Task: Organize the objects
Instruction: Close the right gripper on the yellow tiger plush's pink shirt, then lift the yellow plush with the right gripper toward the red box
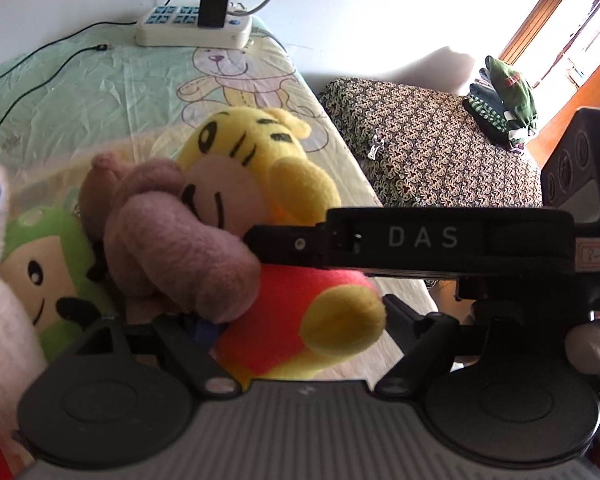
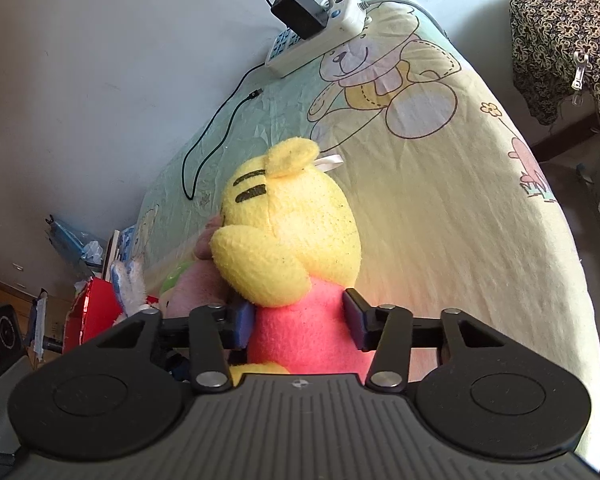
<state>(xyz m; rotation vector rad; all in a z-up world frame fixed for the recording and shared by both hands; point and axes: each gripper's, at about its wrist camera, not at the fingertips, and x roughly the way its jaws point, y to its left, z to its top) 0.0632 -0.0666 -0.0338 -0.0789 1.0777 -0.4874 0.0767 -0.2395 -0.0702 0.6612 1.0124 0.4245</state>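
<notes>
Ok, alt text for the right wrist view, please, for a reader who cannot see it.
The right gripper has its two fingers on either side of the pink body of a yellow plush tiger, seen from behind on a bed sheet printed with a cartoon bear. A white power strip with a black charger lies near the wall.

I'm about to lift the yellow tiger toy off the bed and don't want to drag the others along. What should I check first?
1. Pads of right gripper on both sides of yellow tiger plush, at its pink body: ok.
2. Grip of left gripper: cannot tell, fingertips mostly hidden.
3. Tiger free of mauve plush: not ok, it lies against the tiger's face.
4. black cable clear of the toys: ok.
5. Drop-off spot in view: cannot tell.
</notes>
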